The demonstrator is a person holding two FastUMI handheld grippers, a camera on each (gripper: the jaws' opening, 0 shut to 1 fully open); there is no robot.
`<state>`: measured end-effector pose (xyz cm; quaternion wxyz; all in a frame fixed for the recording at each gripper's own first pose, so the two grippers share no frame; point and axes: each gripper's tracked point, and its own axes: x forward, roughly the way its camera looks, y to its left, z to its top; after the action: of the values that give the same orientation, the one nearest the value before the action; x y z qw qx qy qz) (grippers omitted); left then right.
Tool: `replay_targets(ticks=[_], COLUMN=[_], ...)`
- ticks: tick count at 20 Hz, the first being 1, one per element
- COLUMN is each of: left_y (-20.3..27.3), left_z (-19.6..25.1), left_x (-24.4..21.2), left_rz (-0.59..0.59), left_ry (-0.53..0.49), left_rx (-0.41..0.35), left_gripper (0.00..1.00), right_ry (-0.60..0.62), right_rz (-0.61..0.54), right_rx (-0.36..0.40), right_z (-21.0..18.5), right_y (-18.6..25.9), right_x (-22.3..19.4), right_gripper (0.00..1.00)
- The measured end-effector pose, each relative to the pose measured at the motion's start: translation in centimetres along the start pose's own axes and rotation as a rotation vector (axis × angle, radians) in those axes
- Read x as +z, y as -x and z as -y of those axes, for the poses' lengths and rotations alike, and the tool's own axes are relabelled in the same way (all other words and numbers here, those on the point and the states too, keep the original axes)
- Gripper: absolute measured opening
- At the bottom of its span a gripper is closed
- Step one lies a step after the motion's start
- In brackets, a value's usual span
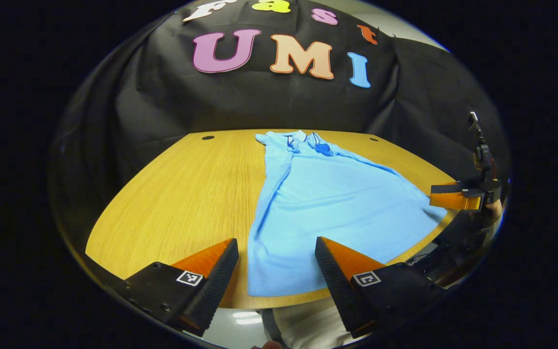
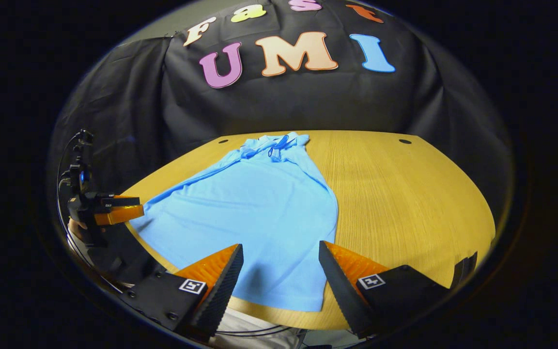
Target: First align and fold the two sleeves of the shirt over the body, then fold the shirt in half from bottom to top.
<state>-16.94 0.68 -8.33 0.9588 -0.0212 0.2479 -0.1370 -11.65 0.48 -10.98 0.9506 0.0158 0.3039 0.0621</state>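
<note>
Left gripper view: the left gripper (image 1: pixel 276 264) is held released above the shirt (image 1: pixel 327 208) hem; the right gripper (image 2: pixel 281 271), likewise released, is nearer the other hem corner. The shirt's long axis is laid away across the table (image 1: pixel 187 194), collar farthest.

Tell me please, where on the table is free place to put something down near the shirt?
Bare wood lies on both sides of the blue shirt. In the left gripper view, the table is free from the shirt's long edge to the rim. In the right gripper view, a wide patch runs from the shirt to the far rim. The near edge is crowded: the hem and both grippers' open jaws.
</note>
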Motion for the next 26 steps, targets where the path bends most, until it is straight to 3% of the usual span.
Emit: replay_targets(ticks=[3, 5, 6, 7, 12, 14, 16, 17, 18, 21, 22, 23, 24, 25, 26], left_y=[0.1, -0.1, -0.2, -0.3, -0.5, -0.7, -0.7, -0.6, -0.7, -0.8, -0.8, -0.9, -1.1, -1.0, -0.9], left_z=[0.0, 0.1, 0.1, 0.0, 0.1, 0.4, 0.6, 0.7, 0.9, 1.7, 2.1, 2.4, 2.9, 3.1, 3.3], left_x=[-0.7, -0.9, -0.9, -0.9, -1.0, -1.1, -1.1, -1.1, -1.0, -1.1, -1.0, -1.1, -1.1, -1.1, -1.1], left_rz=[-0.007, -0.007, -0.005, -0.003, 0.019, 0.024, 0.021, 0.023, 0.023, 0.047, 0.052, 0.055, 0.055, 0.062, 0.069], left_ry=[-0.007, -0.002, 0.001, 0.0, -0.029, -0.043, -0.047, -0.045, -0.038, -0.044, -0.054, -0.056, -0.052, -0.042, -0.04], left_rx=[0.017, 0.019, 0.023, 0.026, 0.04, 0.036, 0.032, 0.027, 0.022, 0.0, -0.01, -0.024, -0.04, -0.053, -0.063], left_gripper=[0.96, 0.96, 0.96, 0.96, 0.95, 0.96, 0.9, 0.89, 0.86, 0.7, 0.55, 0.5, 0.35, 0.28, 0.12], right_ry=[0.007, 0.012, 0.011, 0.008, 0.099, 0.082, 0.082, 0.089, 0.088, 0.094, 0.117, 0.123, 0.12, 0.129, 0.131], right_rz=[-0.003, -0.016, -0.014, -0.006, 0.003, 0.011, 0.019, 0.022, 0.024, 0.034, 0.036, 0.032, 0.036, 0.038, 0.041], right_rx=[-0.016, -0.027, -0.031, -0.035, -0.067, -0.064, -0.062, -0.058, -0.054, -0.034, -0.037, -0.012, -0.002, 0.008, 0.018], right_z=[0.0, 0.1, 0.2, 0.2, -0.2, -0.4, -0.5, -0.6, -0.8, -1.6, -1.8, -2.6, -3.1, -3.3, -3.8], right_y=[0.2, 0.1, 0.1, 0.2, -0.1, -0.3, -0.4, -0.5, -0.5, -0.9, -0.9, -0.9, -1.0, -1.2, -1.2], right_x=[-1.0, -1.8, -1.9, -1.7, -2.3, -2.2, -2.2, -2.3, -2.3, -2.4, -2.4, -2.5, -2.4, -2.4, -2.5], right_gripper=[0.93, 0.98, 0.94, 0.98, 0.98, 0.99, 0.97, 0.91, 0.95, 0.87, 0.68, 0.68, 0.56, 0.44, 0.33])
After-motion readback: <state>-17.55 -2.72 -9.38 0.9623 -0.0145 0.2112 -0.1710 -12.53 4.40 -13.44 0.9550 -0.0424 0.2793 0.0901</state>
